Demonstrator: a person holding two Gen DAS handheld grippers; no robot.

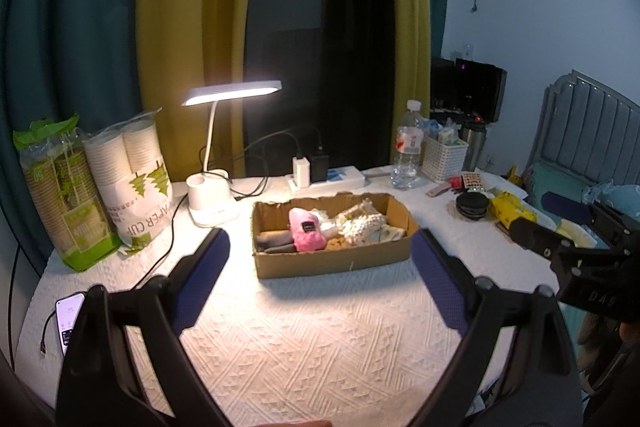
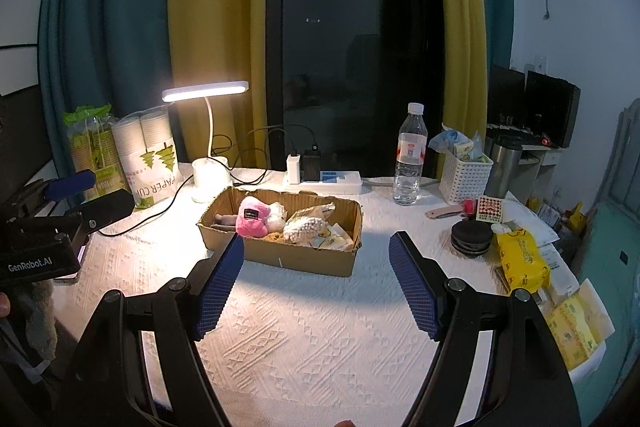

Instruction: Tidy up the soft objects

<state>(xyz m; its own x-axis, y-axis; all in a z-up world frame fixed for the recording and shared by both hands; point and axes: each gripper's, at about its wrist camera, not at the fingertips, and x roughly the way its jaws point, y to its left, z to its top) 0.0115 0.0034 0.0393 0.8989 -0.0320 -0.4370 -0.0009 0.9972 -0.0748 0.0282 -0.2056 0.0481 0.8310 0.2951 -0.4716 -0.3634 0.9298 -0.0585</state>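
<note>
You are holding the left gripper [image 1: 320, 243] and right gripper [image 2: 316, 247] spread wide and empty above the embossed white surface [image 2: 320, 339]. A fuzzy pink plush [image 2: 251, 221] and beaded white pouch [image 2: 304, 229] are lying inside the shallow corrugated cardboard box [image 2: 296, 259].

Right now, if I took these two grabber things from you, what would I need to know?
Left gripper: jaws open, holding nothing, above the white tablecloth just short of the cardboard box.
Right gripper: jaws open too, empty, also in front of the box.
The soft things lie inside the box: a pink plush, a white beaded piece, a grey-brown item at the left end, and some pale fabric pieces.
Done: nothing soft shows loose on the cloth in front.
Left: I cannot tell whether any further sorting is wanted; neither gripper touches anything.
</note>
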